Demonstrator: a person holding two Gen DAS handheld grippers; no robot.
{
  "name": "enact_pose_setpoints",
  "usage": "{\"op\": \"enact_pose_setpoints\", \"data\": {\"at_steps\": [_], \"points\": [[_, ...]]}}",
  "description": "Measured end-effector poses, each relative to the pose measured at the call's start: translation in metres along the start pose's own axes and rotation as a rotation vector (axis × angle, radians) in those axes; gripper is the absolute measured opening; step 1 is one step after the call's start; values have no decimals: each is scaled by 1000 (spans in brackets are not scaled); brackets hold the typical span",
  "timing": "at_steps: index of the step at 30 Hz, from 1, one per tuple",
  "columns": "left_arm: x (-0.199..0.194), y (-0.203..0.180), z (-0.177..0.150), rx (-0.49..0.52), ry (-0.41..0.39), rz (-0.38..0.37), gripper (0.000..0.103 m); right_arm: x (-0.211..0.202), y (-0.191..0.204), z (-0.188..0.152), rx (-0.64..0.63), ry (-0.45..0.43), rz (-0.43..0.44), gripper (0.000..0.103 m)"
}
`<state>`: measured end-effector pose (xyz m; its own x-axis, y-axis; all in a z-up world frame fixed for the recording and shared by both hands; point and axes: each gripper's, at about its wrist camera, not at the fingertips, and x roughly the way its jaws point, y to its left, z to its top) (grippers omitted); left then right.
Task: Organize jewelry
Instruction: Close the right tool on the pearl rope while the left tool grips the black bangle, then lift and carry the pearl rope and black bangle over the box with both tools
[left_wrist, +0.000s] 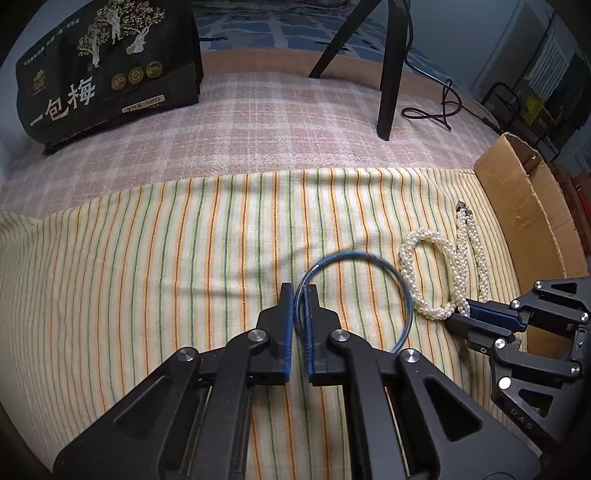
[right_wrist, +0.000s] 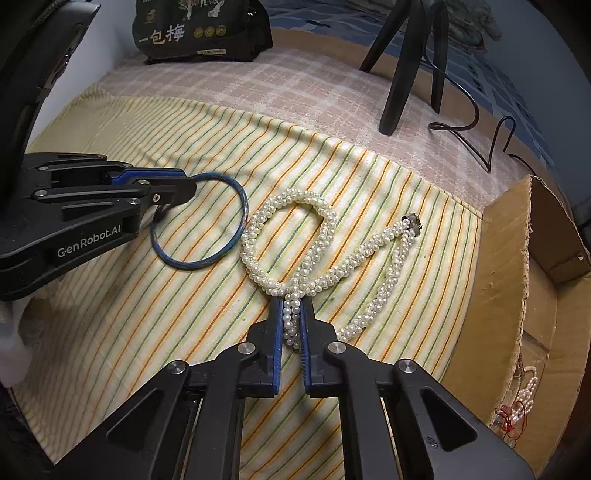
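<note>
A thin blue bangle (left_wrist: 402, 284) lies on the striped cloth (left_wrist: 166, 258), and my left gripper (left_wrist: 300, 290) is shut on its near left rim. In the right wrist view the same bangle (right_wrist: 236, 199) shows with the left gripper (right_wrist: 190, 190) clamped on its edge. A twisted white pearl necklace (right_wrist: 291, 236) lies looped to the right of the bangle, its clasp (right_wrist: 413, 223) at the far right. My right gripper (right_wrist: 292, 308) is shut on the necklace's near strands. The left wrist view shows the necklace (left_wrist: 436, 277) and the right gripper (left_wrist: 463, 314) on it.
A cardboard box (right_wrist: 517, 280) stands at the cloth's right edge, with more pearl jewelry (right_wrist: 524, 395) inside it. A dark printed bag (left_wrist: 107, 70) sits at the back left. Black tripod legs (left_wrist: 389, 74) and a cable (left_wrist: 439, 110) stand behind on the checked cloth.
</note>
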<state>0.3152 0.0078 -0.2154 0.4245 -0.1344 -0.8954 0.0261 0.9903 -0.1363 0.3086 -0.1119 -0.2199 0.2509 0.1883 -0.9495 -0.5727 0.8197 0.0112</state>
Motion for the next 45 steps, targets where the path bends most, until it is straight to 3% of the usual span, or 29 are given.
{"op": "enact_pose_setpoints", "data": {"at_steps": [13, 29, 45], "points": [[-55, 12, -16, -41, -75, -12, 2, -41, 9, -29, 84, -85, 92, 7], [-158, -10, -45, -78, -227, -165, 1, -136, 15, -72, 207, -281, 162, 7], [-197, -55, -52, 44, -306, -200, 1, -209, 5, -79, 228, -449, 152, 6]]}}
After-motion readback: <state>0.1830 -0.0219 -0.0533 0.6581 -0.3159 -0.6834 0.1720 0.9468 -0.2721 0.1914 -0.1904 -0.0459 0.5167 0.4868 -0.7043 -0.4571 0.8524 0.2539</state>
